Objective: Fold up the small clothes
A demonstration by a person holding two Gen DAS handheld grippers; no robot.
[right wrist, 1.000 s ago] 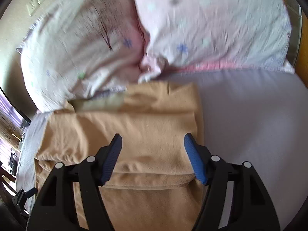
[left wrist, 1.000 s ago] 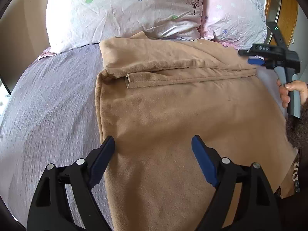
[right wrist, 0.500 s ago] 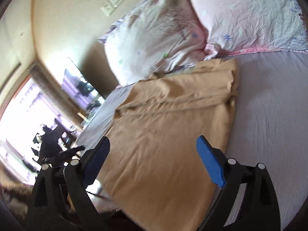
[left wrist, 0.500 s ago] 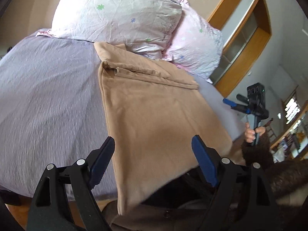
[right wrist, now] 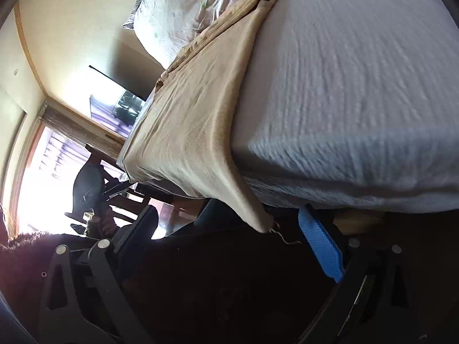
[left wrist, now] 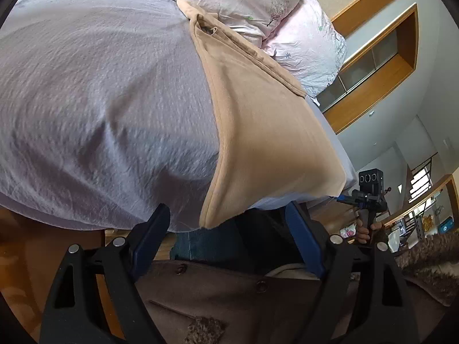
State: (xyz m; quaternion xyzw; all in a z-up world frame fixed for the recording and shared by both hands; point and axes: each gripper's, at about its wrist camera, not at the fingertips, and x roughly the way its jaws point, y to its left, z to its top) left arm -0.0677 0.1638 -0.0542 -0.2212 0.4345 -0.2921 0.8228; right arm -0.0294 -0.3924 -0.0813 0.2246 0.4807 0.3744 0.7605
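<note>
Below the bed's [left wrist: 86, 100] near edge we held both grippers, left gripper [left wrist: 229, 238] and right gripper [right wrist: 229, 229], jaws wide and empty. Our tan garment [left wrist: 266, 132] draped over that edge, corners dangling; snatching one corner alone could have dragged it off.

The garment [left wrist: 266, 132] lay spread on the bed [left wrist: 100, 100], its far end against the pillows [left wrist: 258, 3], its near corners hanging over the bed's edge above both tongs.
</note>
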